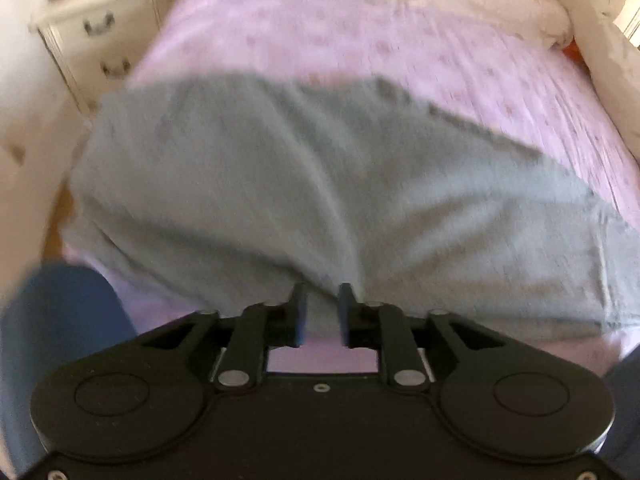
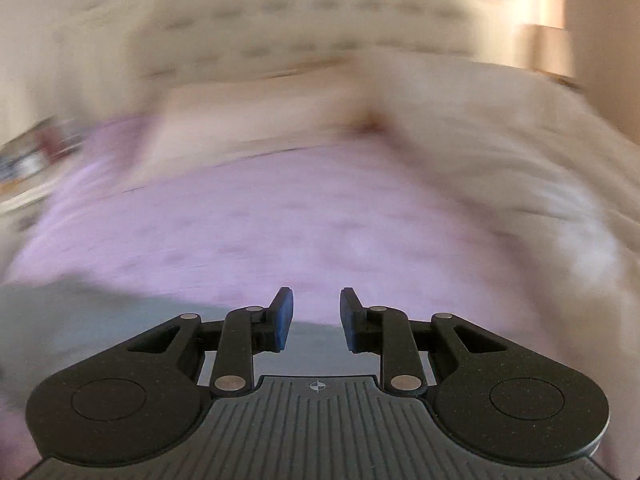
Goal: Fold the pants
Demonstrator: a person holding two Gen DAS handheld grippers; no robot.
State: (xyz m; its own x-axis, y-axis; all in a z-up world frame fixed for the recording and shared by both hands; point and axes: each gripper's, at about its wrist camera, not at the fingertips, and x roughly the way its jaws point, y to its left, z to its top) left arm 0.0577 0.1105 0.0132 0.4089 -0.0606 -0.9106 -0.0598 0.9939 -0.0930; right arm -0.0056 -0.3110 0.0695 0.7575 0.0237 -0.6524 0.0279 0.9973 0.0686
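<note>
Both hand-held grippers are seen with their jaws parted by a narrow gap. Between the fingers of the left gripper [image 1: 322, 312] grey fabric of the pants [image 1: 304, 184] is seen, but whether the cloth is pinched or merely lies behind the gap cannot be told. No cloth is seen gripped by the right gripper [image 2: 316, 318], which is held above the pink bedsheet [image 2: 280, 216]; through its gap only sheet and a grey strip are seen.

The pants are spread across the near part of the bed, over the bedsheet, reaching from the left edge of the bed towards its right edge. Soft creases run along the cloth towards the left gripper's fingers. In the right wrist view only a grey part of the pants is seen, low at the left and under the gripper.

A cream duvet [image 1: 452, 4] is bunched at the far end of the bed, with a tufted headboard [image 2: 304, 12] behind it in the right wrist view. A cream chest of drawers [image 1: 100, 36] with dark handles is seen beside the far left corner of the bed. A blue-clad leg [image 1: 60, 320] of the person is seen at the near left edge. Both views are blurred, the right one heavily.
</note>
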